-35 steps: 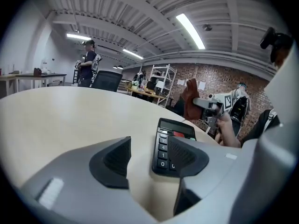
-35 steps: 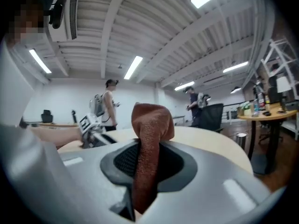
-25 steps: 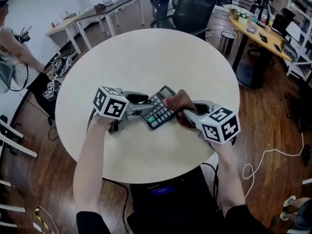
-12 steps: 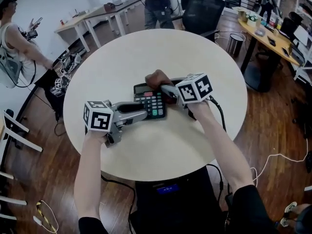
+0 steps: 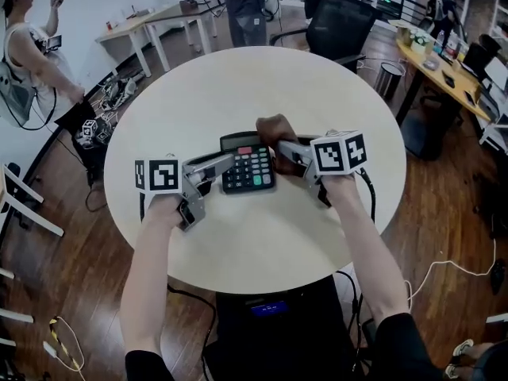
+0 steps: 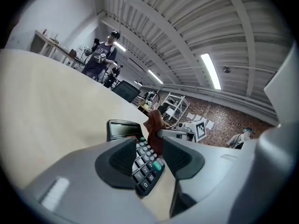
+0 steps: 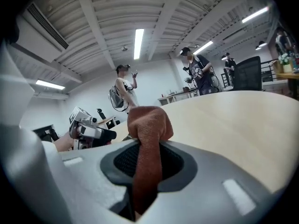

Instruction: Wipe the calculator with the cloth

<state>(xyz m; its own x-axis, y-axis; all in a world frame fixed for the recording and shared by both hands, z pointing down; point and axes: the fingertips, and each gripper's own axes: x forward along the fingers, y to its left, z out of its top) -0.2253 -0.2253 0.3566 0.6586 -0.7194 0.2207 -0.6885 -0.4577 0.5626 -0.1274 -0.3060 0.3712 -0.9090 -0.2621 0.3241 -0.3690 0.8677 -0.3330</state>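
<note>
Round pale table (image 5: 238, 86), black office chair (image 5: 337, 22), wood floor (image 5: 444, 213), perhaps a metal bin (image 5: 389, 78), person at left (image 5: 32, 58)

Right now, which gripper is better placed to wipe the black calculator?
Right. The right gripper is shut on the brown cloth beside the black calculator. The left gripper only steadies it; its jaws have just been closing on the calculator's left side.

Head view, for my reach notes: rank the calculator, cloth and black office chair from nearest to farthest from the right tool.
1. The cloth, pinched in the right tool.
2. The calculator, on the table just left of it.
3. The black office chair, beyond the table's far edge.
</note>
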